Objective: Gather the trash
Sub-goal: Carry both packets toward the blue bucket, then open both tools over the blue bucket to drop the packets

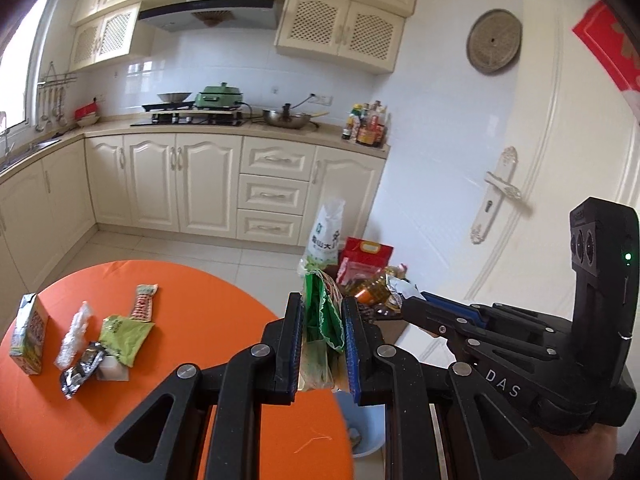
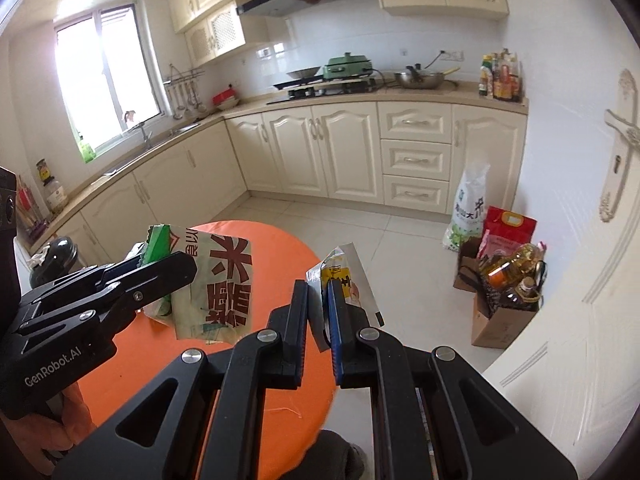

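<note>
Wrist cams, both facing kitchen counter

A: What sits in the blue bin under the desk?
B: Mostly hidden by the desk edge and the left tool; can't tell.
A: The labels on the condiment bottles?
B: Too small to read.
A: The red paper on the door?
B: Cut off by the picture's edge.

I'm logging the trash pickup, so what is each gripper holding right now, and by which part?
The left gripper pinches a green and white food bag by its crumpled top edge. The right gripper pinches a small silver and yellow wrapper by its lower end.
</note>
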